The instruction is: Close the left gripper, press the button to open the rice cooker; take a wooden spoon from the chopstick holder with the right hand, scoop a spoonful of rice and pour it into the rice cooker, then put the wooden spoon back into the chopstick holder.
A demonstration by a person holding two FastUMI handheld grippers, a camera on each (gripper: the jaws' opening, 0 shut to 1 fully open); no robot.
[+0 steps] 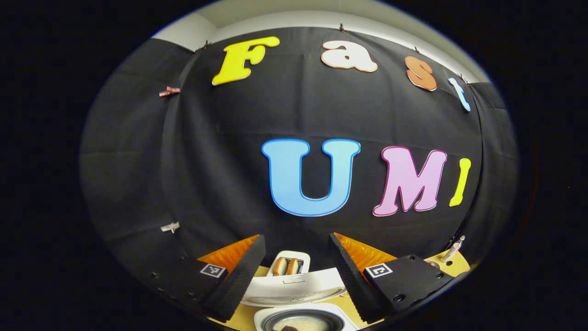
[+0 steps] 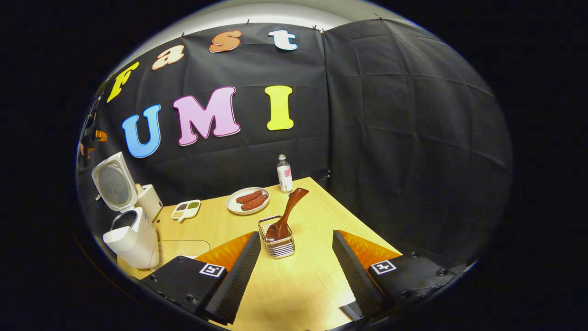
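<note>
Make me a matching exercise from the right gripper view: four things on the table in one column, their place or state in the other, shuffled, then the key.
Things:
1. rice cooker
2. wooden spoon
3. bottle
4. white plate

Places or states:
A. stands at the far edge of the table, by the black cloth wall
B. lid raised, at the left end of the table
C. holds reddish-brown sausage-shaped pieces
D. leans bowl-down in the wire chopstick holder, handle up

Pairs: 1-B, 2-D, 3-A, 4-C
</note>
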